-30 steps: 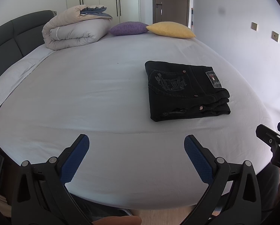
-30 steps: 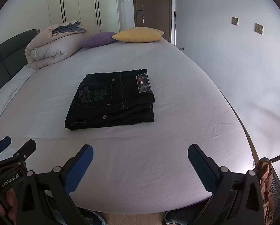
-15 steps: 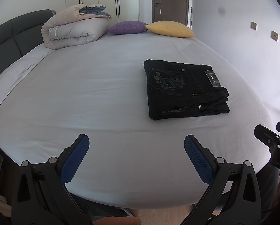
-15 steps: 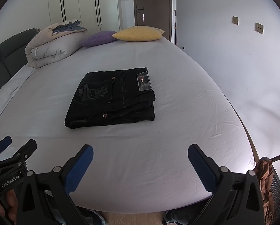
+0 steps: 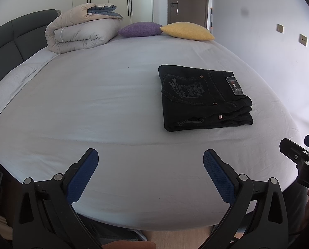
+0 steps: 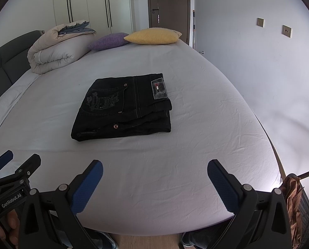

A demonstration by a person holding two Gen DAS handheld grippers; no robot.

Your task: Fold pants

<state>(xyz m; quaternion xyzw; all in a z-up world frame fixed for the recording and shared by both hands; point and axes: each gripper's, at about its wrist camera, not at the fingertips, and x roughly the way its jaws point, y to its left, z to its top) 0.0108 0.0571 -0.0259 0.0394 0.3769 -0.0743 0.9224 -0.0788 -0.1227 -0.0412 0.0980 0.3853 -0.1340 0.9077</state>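
Fingers (image 5: 83,176) of the left gripper (image 5: 150,174) spread wide, blue pads facing each other across bare sheet, nothing between them. Same on the right gripper (image 6: 155,184): fingers (image 6: 221,184) far apart, empty, hovering over the near edge of the bed (image 6: 216,108).

Black pants (image 6: 123,106) folded into a compact rectangular stack, lying flat on the white sheet, well apart from both grippers and farther up the bed. Seen from the left wrist, off to the right of centre (image 5: 204,97); from the right wrist, slightly left of centre. Embroidered back pocket on top, brand patch (image 6: 159,88) at the far right corner, layered edges along the near and right sides.

At the far end, a rolled duvet (image 5: 81,31) on the left, then a purple cushion (image 5: 141,29) touching a yellow cushion (image 5: 186,31). Dark headboard (image 5: 13,35) on the left; wardrobe doors (image 6: 96,6) and a brown door (image 6: 167,4) beyond.
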